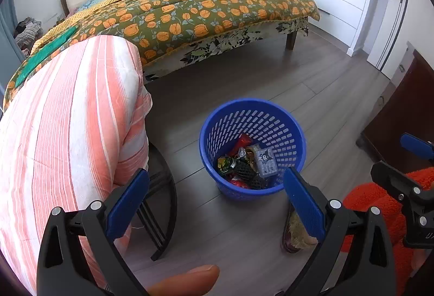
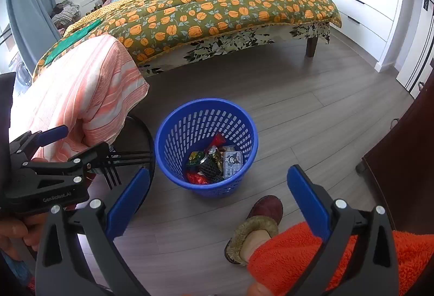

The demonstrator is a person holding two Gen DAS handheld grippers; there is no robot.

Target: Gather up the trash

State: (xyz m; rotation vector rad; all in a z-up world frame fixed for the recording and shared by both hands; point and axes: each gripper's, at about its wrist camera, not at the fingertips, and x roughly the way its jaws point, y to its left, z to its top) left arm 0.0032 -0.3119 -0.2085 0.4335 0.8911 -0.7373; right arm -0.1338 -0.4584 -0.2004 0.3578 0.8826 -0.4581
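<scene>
Trash (image 2: 214,163) of wrappers and a small box lay inside the blue basket (image 2: 173,133), which stood on the wood floor (image 2: 312,116) near the bed (image 2: 217,10). The left gripper (image 1: 215,203) and the right gripper (image 2: 218,201) both hung above it, jaws wide and empty.

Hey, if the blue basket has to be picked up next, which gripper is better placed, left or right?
Probably right. Both grippers are open and empty, but the blue basket sits nearer the middle of the right gripper view; the left gripper is beside the striped cloth.
</scene>
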